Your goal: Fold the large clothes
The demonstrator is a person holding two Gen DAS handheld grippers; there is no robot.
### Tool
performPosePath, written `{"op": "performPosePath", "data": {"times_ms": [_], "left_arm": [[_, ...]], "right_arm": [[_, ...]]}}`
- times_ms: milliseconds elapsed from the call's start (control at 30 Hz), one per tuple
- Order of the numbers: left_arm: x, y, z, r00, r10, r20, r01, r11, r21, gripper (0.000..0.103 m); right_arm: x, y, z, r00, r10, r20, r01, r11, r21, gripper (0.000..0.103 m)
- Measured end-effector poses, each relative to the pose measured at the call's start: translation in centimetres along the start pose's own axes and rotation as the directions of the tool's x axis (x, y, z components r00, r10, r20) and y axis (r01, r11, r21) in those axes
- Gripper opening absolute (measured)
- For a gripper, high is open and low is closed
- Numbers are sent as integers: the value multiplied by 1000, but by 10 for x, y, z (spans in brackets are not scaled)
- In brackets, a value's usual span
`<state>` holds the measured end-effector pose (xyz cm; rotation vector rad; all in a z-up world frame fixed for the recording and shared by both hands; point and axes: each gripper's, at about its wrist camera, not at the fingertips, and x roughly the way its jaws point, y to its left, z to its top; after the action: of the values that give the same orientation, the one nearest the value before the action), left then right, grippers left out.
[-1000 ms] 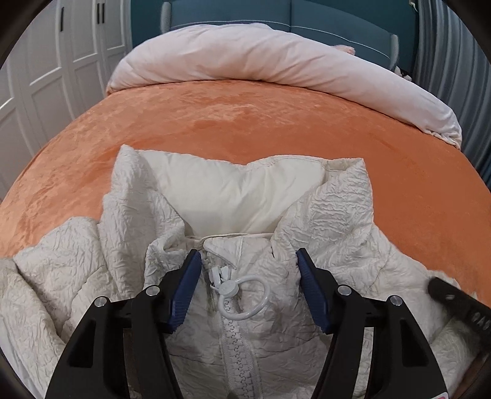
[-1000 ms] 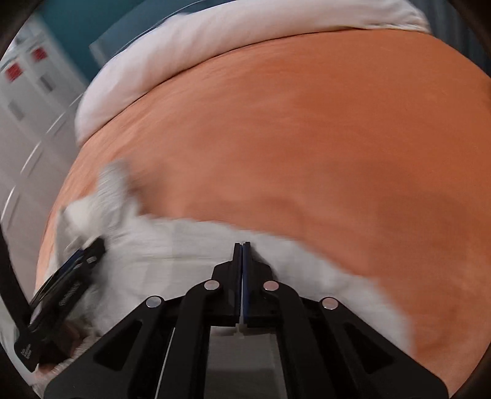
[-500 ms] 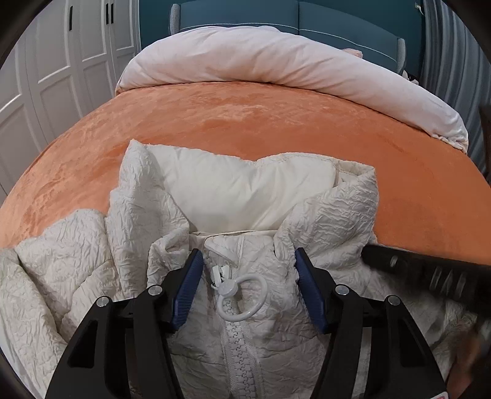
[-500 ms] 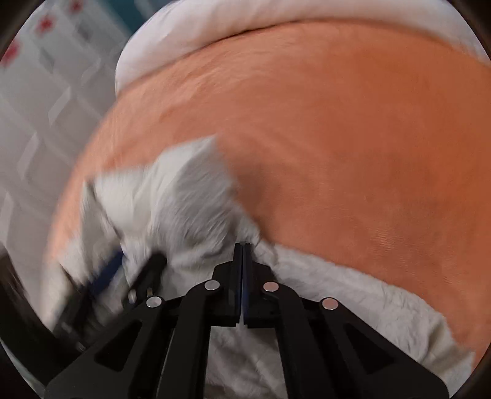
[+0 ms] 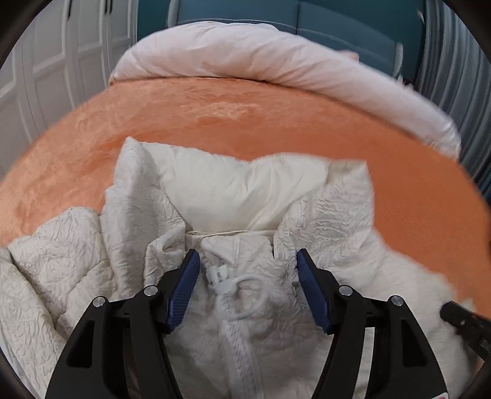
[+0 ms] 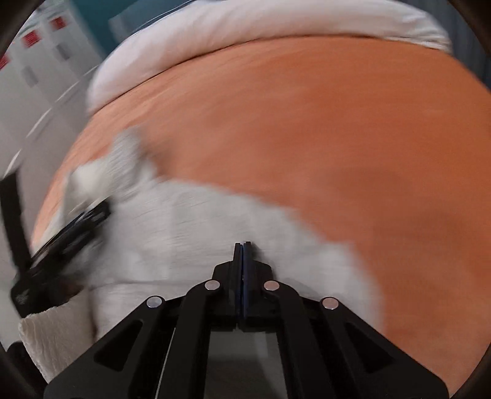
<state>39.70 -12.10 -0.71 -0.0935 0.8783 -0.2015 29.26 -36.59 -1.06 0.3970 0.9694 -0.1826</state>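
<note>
A cream crinkled padded jacket (image 5: pixel 325 227) lies front up on the orange bed cover (image 5: pixel 214 113), its collar spread open toward the far side. My left gripper (image 5: pixel 248 261) is open, low over the chest, its blue pads either side of the white ring zip pull (image 5: pixel 245 287). My right gripper (image 6: pixel 242 245) is shut, pads pressed together, over the jacket's right part (image 6: pixel 196 221), blurred by motion; I cannot tell if cloth is pinched. The right gripper's edge shows in the left wrist view (image 5: pixel 466 325). The left gripper shows at the left of the right wrist view (image 6: pixel 70 227).
A white duvet (image 5: pixel 260 58) is rolled up along the far end of the bed, before a teal headboard (image 5: pixel 337 24). White wardrobe doors (image 5: pixel 46 67) stand to the left, grey curtains (image 5: pixel 454 61) to the right. Orange cover lies bare beyond the collar.
My right gripper swung across the jacket toward the left gripper and back out to the right, staying shut. The left gripper stayed open over the zip pull, barely moving.
</note>
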Motion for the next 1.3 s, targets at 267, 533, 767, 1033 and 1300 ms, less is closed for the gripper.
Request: {"op": "performPosePath", "data": {"times_ms": [267,533,767,1033,1300], "left_arm": [[-128,76,13,973,41,227,-20,995,-93,85],[-59,148,6,976,217,-37,-220,967,-126,78],[-37,161,-28,968,250,-18,-250,967,-55,86],[-34,157,-30,968,252,-1,-252,966,-53,86],[-33,157,-30,968,251,-1,-251,967,-53,87]], "right_arm": [[-85,108,-16,954,297,45,-281,935,-215,4],[20,223,-21,945,288,-154,-323,900,-294,4],[52,179,-30,959,262,-104,-277,944,-177,0],[12,180,-30,938,345,-19,-344,927,-146,3],[49,208,-17,975,220,-31,-222,965,-137,0]]}}
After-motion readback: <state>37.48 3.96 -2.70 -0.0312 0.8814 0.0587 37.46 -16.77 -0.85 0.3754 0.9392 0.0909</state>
